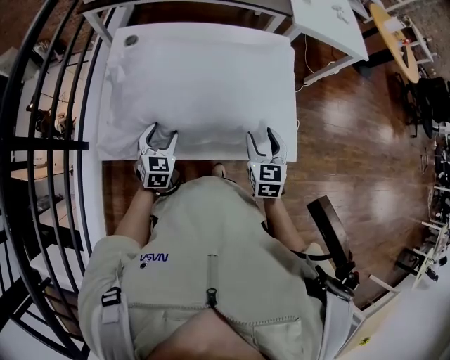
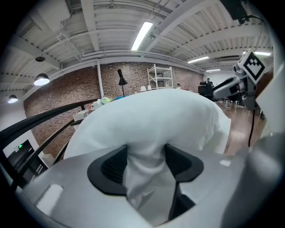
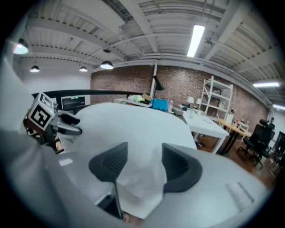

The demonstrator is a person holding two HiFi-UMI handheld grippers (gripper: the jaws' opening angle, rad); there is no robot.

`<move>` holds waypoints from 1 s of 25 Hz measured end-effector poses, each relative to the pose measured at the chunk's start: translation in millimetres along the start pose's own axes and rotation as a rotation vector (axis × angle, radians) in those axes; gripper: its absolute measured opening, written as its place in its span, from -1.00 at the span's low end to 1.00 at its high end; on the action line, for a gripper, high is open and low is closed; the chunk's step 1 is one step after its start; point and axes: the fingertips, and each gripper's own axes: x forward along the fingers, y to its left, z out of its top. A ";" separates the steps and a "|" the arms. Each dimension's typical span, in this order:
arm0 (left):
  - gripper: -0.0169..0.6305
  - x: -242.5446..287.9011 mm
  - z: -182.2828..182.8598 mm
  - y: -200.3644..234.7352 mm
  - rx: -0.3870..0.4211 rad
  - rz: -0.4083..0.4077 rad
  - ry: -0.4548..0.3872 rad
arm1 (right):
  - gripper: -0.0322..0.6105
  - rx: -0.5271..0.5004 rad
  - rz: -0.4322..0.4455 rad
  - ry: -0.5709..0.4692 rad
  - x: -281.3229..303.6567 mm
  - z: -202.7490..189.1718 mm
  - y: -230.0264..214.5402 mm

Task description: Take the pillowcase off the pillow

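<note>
A white pillow in its pillowcase (image 1: pixel 204 84) lies flat in front of me, its near edge by my body. My left gripper (image 1: pixel 158 133) sits at the near left part of that edge and my right gripper (image 1: pixel 266 137) at the near right part. In the left gripper view the jaws (image 2: pixel 146 167) stand wide, with a bulge of white pillowcase fabric (image 2: pixel 147 178) filling the gap. In the right gripper view the jaws (image 3: pixel 144 167) are also wide, with a loose fold of fabric (image 3: pixel 142 187) lying between the pads. Each gripper shows in the other's view (image 2: pixel 247 75) (image 3: pixel 44 118).
A black metal railing (image 1: pixel 42 140) curves along the left side. A white table (image 1: pixel 327 21) stands at the back right on the wooden floor (image 1: pixel 351 126). A dark chair part (image 1: pixel 330 232) is at my right side. Office chairs stand at the far right.
</note>
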 end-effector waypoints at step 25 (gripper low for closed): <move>-0.90 -81.3 204.9 39.7 0.125 -0.051 -0.269 | -0.87 -0.214 -0.053 -0.220 -29.6 141.5 -29.0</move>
